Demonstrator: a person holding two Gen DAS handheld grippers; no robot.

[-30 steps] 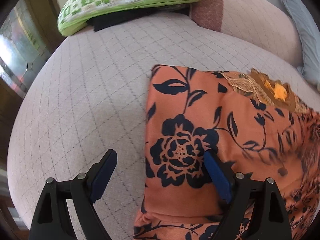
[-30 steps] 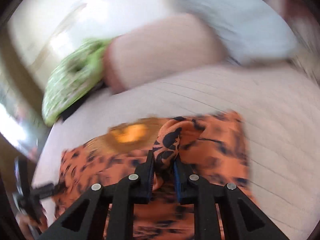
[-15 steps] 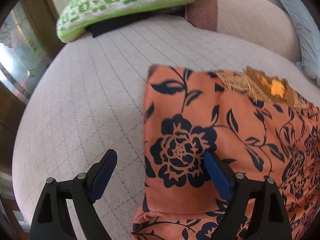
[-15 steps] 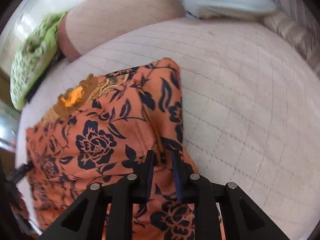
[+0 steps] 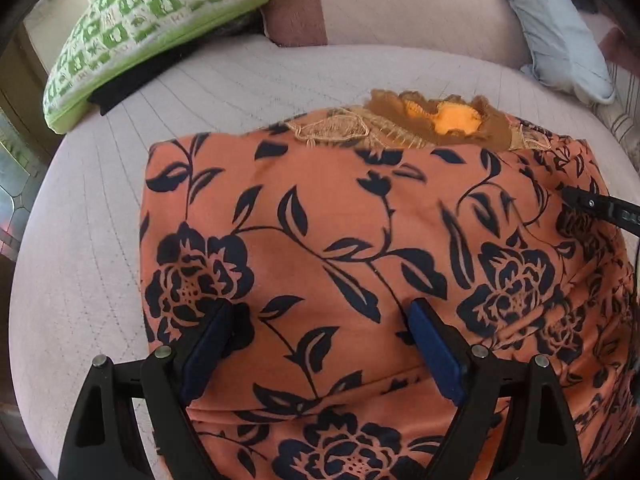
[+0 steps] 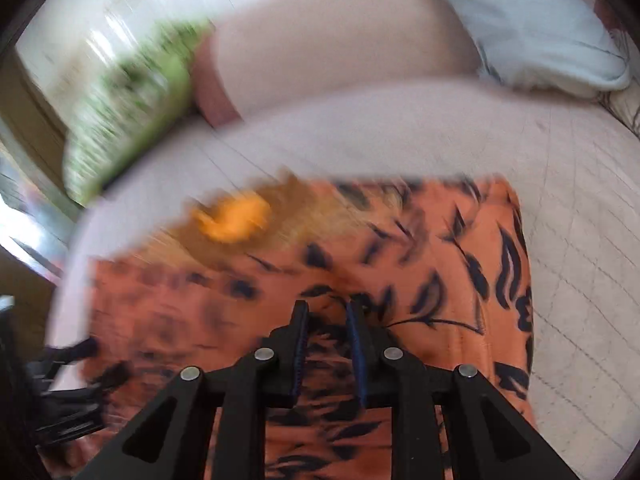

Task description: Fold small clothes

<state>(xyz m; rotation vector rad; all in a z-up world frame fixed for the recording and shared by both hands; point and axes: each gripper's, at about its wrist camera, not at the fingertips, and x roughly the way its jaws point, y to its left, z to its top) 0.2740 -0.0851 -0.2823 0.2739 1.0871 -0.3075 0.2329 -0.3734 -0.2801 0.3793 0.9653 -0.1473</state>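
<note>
Left wrist: my left tool (image 5: 320, 320) is spread wide over the orange floral garment (image 5: 360, 240), which lies flat on the quilted pink bed (image 5: 92, 240), lace neckline (image 5: 400, 124) at the far edge. A green patterned pillow (image 5: 148, 20) sits beyond. Right wrist, blurry: my right tool (image 6: 326, 312) is nearly pressed together and closing; whether it pinches the smooth cloth (image 6: 420, 260), I cannot tell.
</note>
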